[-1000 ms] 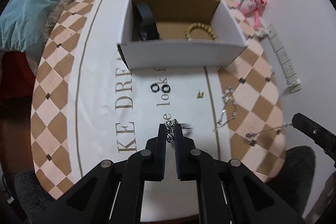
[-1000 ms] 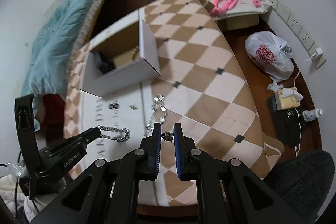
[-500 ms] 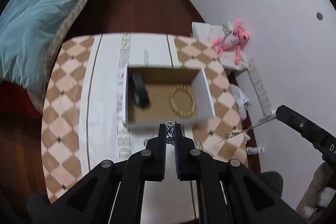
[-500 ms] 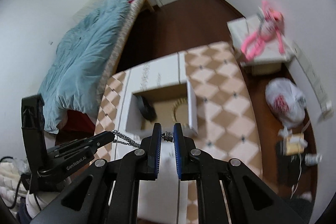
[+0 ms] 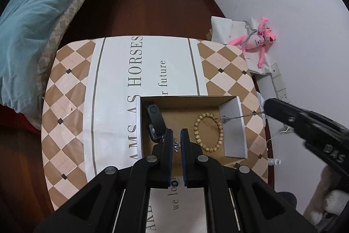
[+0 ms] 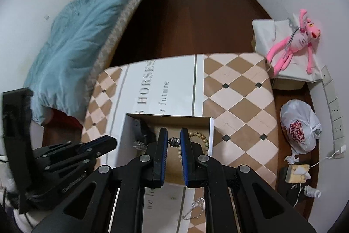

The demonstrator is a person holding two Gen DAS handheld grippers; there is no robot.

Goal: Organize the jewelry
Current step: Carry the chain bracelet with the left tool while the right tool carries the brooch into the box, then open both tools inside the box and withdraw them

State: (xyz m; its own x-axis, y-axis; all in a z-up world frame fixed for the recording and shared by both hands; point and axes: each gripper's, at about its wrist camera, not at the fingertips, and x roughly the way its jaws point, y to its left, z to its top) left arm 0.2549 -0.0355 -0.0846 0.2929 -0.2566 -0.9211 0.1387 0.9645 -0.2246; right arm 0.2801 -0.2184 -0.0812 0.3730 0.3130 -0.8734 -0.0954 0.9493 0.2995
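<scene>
A bed with a teal quilt (image 5: pixel 32 21) is seen at far left, beside the checkered table (image 5: pixel 65 106).

An open cardboard box (image 5: pixel 138 123) is set on the table's white printed strip. Inside it, from left to right, a black watch (image 5: pixel 155 118) and a wooden bead bracelet (image 5: pixel 208 132) are seen lying on the brown floor of the box, apart from each other.

The left gripper (image 5: pixel 176 141) is held over the box's near edge, its jaws clenched on a chunky silver chain (image 5: pixel 176 144), which is pinched between the pads.

In the right wrist view, the right gripper (image 6: pixel 173 141) is positioned above the box interior, jaws closed on a small silver clasp (image 6: pixel 173 141). In the left wrist view a thin silver chain (image 5: pixel 240 117) is seen stretched from the right gripper's tip over the box's right wall and down toward the bead bracelet.

Another silver chain (image 6: pixel 195 210) is noted lying on the table in front of the box.

At far right, a pink plush toy (image 6: pixel 292 45) and a white plastic bag (image 6: pixel 300 127) are recorded off the table.
</scene>
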